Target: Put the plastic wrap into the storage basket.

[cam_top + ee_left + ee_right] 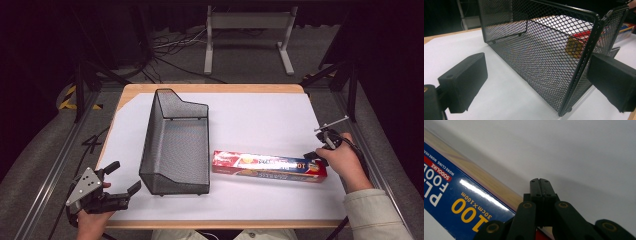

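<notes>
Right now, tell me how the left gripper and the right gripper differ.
The left gripper has its jaws spread wide, while the right gripper has its jaws pressed together with nothing between them. The left gripper sits by the near left corner of the black mesh basket without touching it; the right gripper is at the right end of the long food wrap box. Both are hand-held, low over the white table cover.

Left tongs (121, 179): black blocky jaws, grey three-cornered top plate. Right tongs (540, 185): black linkage arms, brass-coloured pivot pins, black cable. Person wears a pale sleeve (372, 215).
</notes>
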The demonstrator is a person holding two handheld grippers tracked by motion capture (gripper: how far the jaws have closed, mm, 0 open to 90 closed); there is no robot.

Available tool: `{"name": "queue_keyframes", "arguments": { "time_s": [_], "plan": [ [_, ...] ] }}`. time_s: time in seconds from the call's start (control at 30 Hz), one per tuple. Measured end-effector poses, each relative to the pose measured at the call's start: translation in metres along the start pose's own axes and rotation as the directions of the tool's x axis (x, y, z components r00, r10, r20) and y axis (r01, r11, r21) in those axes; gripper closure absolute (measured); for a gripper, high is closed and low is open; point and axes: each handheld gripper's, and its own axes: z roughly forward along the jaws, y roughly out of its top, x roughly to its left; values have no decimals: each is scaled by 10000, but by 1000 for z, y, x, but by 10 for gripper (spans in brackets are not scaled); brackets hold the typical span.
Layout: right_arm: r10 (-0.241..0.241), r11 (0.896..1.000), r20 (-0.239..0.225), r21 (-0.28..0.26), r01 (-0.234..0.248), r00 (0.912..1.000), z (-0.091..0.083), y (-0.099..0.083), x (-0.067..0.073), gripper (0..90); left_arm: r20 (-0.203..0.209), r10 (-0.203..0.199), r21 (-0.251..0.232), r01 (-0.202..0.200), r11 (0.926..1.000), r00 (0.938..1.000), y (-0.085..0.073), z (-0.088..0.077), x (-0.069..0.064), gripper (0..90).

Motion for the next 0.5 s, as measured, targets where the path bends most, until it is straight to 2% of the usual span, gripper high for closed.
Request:
{"name": "queue_keyframes", "arguments": {
  "time_s": [0.1, 0.13, 0.2, 0.23, 0.27, 0.3, 0.33, 0.37, 0.4, 0.43, 0.5],
  "plan": [
    [-370, 9974, 125, -606, 377, 9992, -2, -1, 4, 900, -6, 13, 4, -13, 10000, 10000, 0, 0, 0, 42],
    [-585, 9915, -8, -1160, 580, 9983, -4, -1, 8, 900, -16, 15, 0, -15, 10000, 10000, 0, 0, 0, 42],
    [-1290, 9642, -290, -2373, 1186, 9912, -10, 0, 23, 900, -5, 2, 3, -2, 10000, 10000, 0, 0, 0, 41],
    [-1290, 9642, -290, -2373, 1186, 9912, -10, 0, 23, 900, -10, -16, 13, 16, 10000, 10000, 0, 0, 0, 41],
    [-1980, 9331, -295, -3117, 1791, 9798, -15, 1, 39, 900, -5, -26, -6, 26, 10000, 10000, 0, 1, -1, 42],
    [-1980, 9331, -295, -3117, 1791, 9798, -15, 1, 39, 900, -5, -26, -6, 26, 10000, 10000, 0, 1, -1, 42],
    [-2413, 9140, -358, -3442, 2147, 9698, -16, 1, 49, 900, 6, 1, 3, -1, 10000, 10000, 0, 1, -1, 42],
    [-2968, 8853, -380, -3856, 2600, 9542, -18, 1, 62, 900, 0, 23, 10, -23, 10000, 10000, 0, 0, 0, 42],
    [-3291, 8659, -383, -4107, 2854, 9435, -19, 1, 69, 891, 0, 20, -9, -20, 10000, 10000, 0, 0, 0, 42],
    [-3735, 8375, -499, -4475, 3136, 9263, -18, 0, 81, 874, 0, 23, -14, -23, 10000, 10000, 0, 0, 0, 42],
    [-4370, 7967, -664, -4915, 3517, 8970, -15, -2, 99, 866, 12, -17, -16, 17, 10000, 10000, 0, 0, 0, 42]
  ]
}}
